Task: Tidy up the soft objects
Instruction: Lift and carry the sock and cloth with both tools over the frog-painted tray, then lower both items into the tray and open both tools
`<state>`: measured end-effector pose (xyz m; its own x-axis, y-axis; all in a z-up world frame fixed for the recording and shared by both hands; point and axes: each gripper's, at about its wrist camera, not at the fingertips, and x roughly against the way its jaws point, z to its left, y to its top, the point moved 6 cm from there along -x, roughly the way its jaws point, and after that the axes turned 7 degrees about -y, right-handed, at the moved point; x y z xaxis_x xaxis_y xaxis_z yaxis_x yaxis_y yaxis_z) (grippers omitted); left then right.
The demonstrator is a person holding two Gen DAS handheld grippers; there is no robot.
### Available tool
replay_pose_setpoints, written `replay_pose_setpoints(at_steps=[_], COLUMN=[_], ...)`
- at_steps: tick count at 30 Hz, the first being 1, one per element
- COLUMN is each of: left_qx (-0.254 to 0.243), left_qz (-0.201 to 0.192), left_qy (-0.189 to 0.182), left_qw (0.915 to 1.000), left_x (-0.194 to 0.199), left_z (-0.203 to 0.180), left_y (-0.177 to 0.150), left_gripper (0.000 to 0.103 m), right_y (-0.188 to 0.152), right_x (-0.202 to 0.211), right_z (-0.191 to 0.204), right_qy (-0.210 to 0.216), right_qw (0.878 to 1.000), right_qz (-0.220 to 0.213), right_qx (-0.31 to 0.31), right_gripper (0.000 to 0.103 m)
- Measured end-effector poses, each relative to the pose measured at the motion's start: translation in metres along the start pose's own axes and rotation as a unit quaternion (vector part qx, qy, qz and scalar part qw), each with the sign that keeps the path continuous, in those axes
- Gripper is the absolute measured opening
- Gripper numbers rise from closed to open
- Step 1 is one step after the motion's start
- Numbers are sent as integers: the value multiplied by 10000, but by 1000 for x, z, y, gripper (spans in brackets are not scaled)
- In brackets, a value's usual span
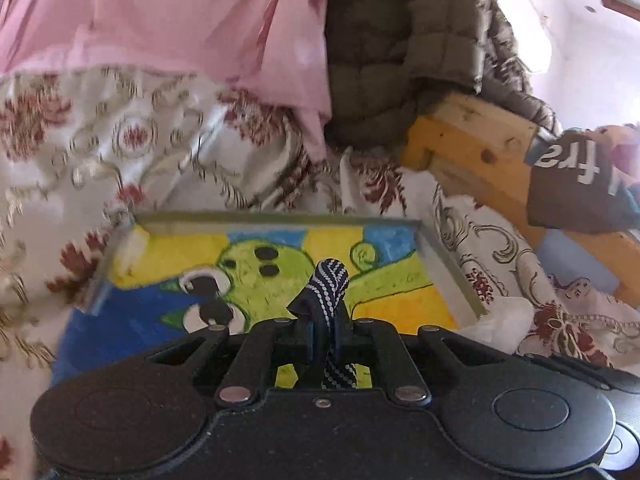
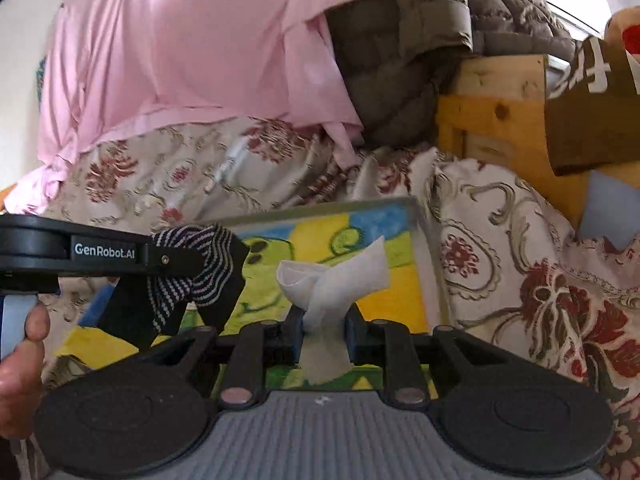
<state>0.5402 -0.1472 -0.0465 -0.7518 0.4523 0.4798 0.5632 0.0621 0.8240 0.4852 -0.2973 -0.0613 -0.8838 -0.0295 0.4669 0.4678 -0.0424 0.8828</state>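
My left gripper (image 1: pixel 322 336) is shut on a navy sock with white dotted stripes (image 1: pixel 330 280), held above a tray painted with a green cartoon figure (image 1: pixel 240 264). In the right wrist view the left gripper (image 2: pixel 192 264) comes in from the left with the sock (image 2: pixel 204 268) hanging from it over the tray (image 2: pixel 384 292). My right gripper (image 2: pixel 322 332) is shut on a white cloth (image 2: pixel 340 280), also above the tray.
The tray lies on a floral bedspread (image 1: pixel 132 148). A pink sheet (image 1: pixel 160 20) and a grey quilted jacket (image 1: pixel 376 72) are piled behind it. A wooden bed frame (image 1: pixel 472 152) and a brown printed bag (image 1: pixel 568 184) stand at the right.
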Motion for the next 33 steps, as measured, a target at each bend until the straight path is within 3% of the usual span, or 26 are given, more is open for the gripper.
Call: replay_pose_setpoints(at_steps=[6, 11, 16, 20, 26, 30, 33], left_qx=[139, -55, -226, -310, -252, -233, -162], left_qz=[240, 401, 385, 254, 34, -161, -429], left_qy=[155, 391, 448, 531, 597, 704, 721], left_qw=[9995, 9984, 9980, 9978, 9979, 9971, 9963], left_x=[-18, -24, -20, -13, 1, 17, 36], left_z=[7, 3, -1, -1, 2, 1, -1], left_y=[-8, -12, -12, -10, -8, -5, -1], left_gripper=[14, 20, 39, 60, 75, 80, 90], right_y=[-3, -4, -3, -2, 3, 12, 22], right_x=[-7, -9, -7, -7, 1, 19, 37], right_z=[-7, -6, -7, -9, -6, -6, -5], right_qy=[-57, -173, -275, -322, -439, -453, -458], right_qw=[9999, 9996, 9991, 9987, 9978, 9981, 9977], right_qz=[112, 202, 247, 342, 239, -9, -239], right_qx=[2, 130, 189, 202, 427, 424, 449], right_gripper=[34, 41, 62, 76, 90, 99, 102])
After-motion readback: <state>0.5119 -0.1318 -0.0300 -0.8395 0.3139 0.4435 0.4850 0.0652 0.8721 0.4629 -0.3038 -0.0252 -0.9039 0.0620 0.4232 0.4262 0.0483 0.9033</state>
